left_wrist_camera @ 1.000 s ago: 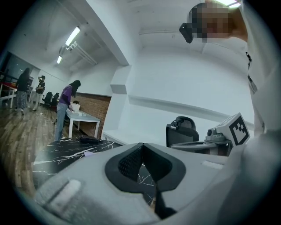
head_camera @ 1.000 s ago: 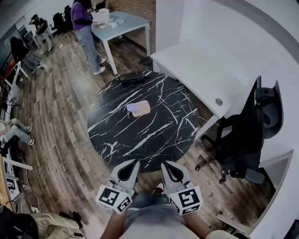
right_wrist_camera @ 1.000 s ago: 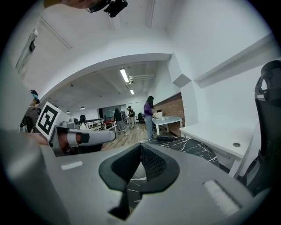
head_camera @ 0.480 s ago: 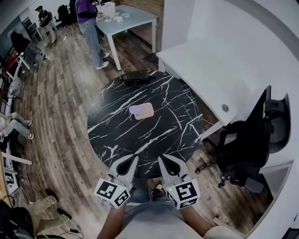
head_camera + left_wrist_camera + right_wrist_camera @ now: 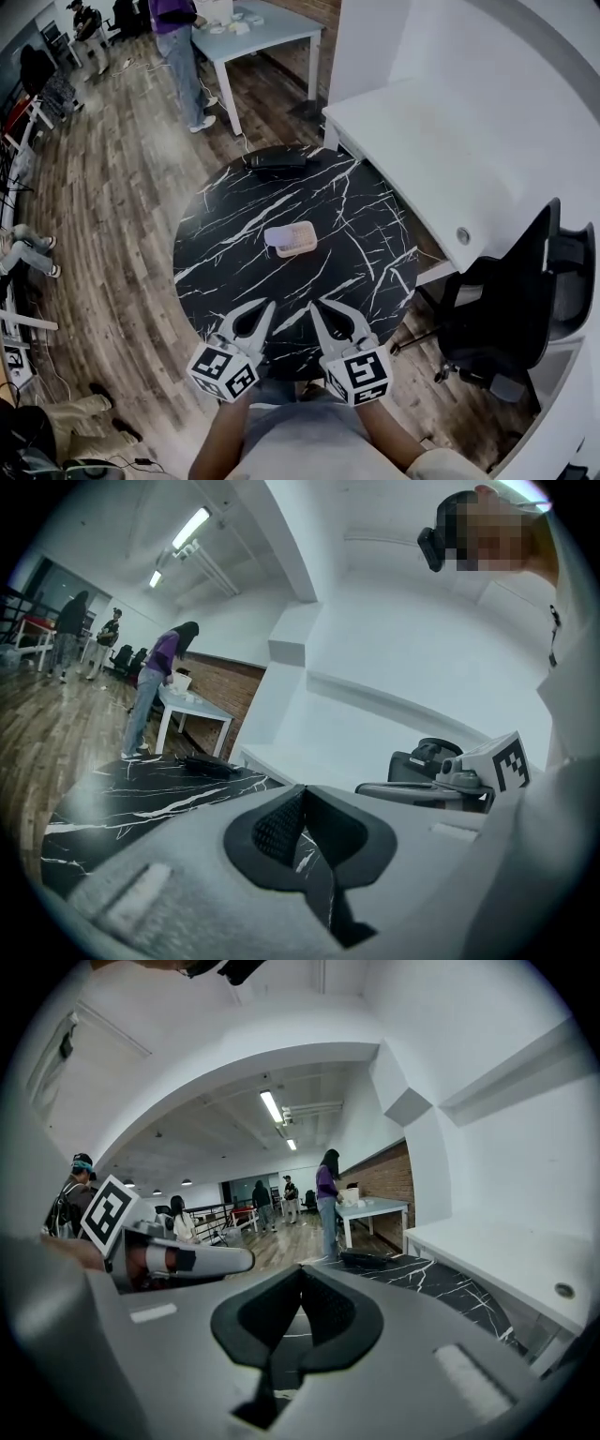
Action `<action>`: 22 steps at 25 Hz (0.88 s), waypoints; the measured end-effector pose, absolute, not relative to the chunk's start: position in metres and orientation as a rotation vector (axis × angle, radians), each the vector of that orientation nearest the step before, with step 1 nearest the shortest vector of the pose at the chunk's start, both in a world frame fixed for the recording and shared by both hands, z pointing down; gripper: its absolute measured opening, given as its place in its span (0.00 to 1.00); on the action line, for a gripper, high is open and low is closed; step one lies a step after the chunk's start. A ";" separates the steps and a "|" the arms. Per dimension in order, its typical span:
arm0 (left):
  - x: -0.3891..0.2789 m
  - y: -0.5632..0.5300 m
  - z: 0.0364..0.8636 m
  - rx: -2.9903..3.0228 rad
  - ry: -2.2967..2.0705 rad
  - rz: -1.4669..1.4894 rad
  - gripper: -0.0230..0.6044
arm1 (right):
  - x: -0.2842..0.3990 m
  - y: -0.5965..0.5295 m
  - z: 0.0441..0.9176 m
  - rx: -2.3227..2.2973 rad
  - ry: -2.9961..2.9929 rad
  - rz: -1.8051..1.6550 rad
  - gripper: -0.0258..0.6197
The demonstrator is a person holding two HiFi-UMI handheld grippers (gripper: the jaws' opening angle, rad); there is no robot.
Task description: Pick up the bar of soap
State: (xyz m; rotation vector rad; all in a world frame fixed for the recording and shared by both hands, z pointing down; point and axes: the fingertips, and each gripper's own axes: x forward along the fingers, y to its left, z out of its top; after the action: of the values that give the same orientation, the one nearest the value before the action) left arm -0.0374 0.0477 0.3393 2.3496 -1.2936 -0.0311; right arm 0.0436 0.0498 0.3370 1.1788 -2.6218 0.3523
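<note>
Legs of a seated person (image 5: 22,255) poke in at the head view's left edge, the rest cut off by the frame. At the top, a person in a purple top (image 5: 174,19) beside a pale table is cropped at the shoulders.

The grey left gripper (image 5: 266,307) hangs over the near rim of the round black marble table with white veins (image 5: 225,253). Its jaws are pressed together at the tips, with nothing between them. In the left gripper view its own broad grey body (image 5: 302,791) fills the lower half and covers the middle of the tabletop, so the soap cannot be made out there.

The pale rectangular bar of soap (image 5: 291,238) lies flat near the table's centre, well apart from both grippers and touched by neither. At the far rim sits a flat black object (image 5: 275,159) — too small and dark to identify.

The grey right gripper (image 5: 315,307) sits just beside the left, likewise over the near rim, jaw tips meeting and empty. The right gripper view (image 5: 300,1271) shows the same. The hands are hidden under the marker cubes.

At the far right stand a white desk (image 5: 412,131) and a black office chair (image 5: 511,300), its base partly hidden.
</note>
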 end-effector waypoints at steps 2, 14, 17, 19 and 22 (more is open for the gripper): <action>-0.048 0.031 0.352 2.318 -1.282 -0.039 0.04 | 0.035 0.033 0.345 1.169 -2.605 0.361 0.05; -0.085 -0.044 0.406 2.234 -1.180 0.022 0.04 | -0.011 -0.042 0.389 1.142 -2.500 0.424 0.05; -0.092 -0.058 0.415 2.246 -1.145 0.040 0.04 | -0.023 -0.058 0.401 1.146 -2.478 0.423 0.04; -0.097 -0.066 0.422 2.256 -1.122 0.049 0.04 | -0.031 -0.067 0.410 1.152 -2.460 0.416 0.04; -0.104 -0.077 0.436 2.270 -1.103 0.074 0.03 | -0.037 -0.082 0.420 1.179 -2.431 0.403 0.04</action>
State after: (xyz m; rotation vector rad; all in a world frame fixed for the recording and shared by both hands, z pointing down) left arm -0.1038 -0.0767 0.4356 2.2697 -1.1031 0.0744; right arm -0.0373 -0.0820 0.4204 1.1786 -2.4307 0.4030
